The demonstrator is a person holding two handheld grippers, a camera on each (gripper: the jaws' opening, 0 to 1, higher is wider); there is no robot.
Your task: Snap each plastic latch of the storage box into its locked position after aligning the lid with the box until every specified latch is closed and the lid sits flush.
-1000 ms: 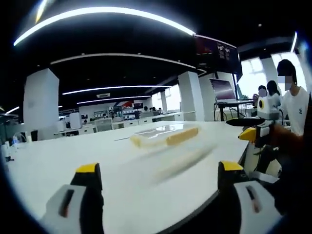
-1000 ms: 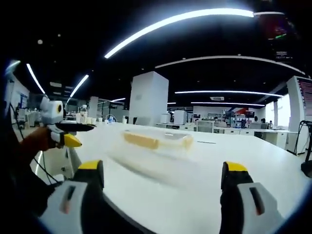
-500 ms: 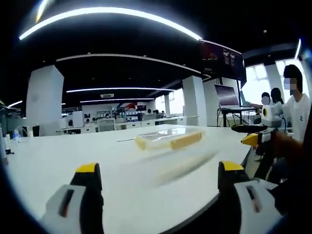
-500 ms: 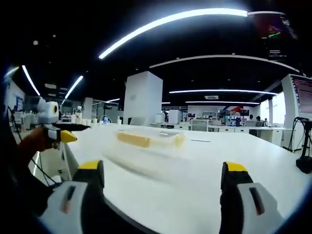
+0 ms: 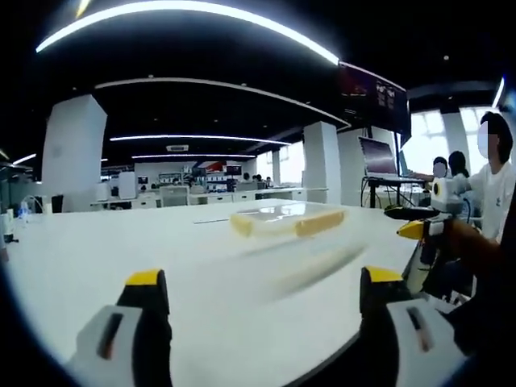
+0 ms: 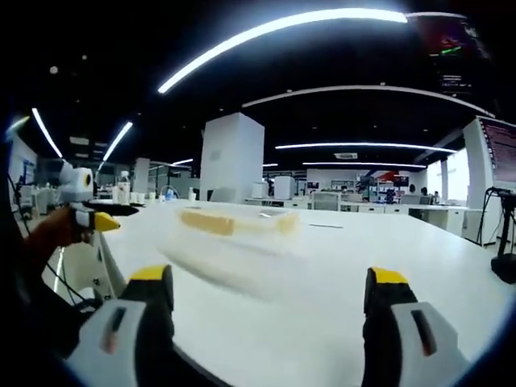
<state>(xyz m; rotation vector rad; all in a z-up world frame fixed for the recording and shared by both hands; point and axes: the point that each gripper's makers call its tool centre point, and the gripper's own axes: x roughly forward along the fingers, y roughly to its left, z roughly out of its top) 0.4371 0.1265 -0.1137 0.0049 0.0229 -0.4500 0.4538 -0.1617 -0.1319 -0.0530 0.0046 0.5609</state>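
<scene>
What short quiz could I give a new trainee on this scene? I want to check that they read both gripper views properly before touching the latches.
1. True or false: the left tool is shut on the storage box.
2. Multiple choice: the storage box rests on (A) the floor, (B) the white table, (C) a chair.
3. Fill in: in the right gripper view, the left tool comes in from the ___ side of the picture.

Key
1. False: its jaws stand wide apart, well short of the box.
2. B.
3. Left, held in a hand beside the table edge.
</scene>
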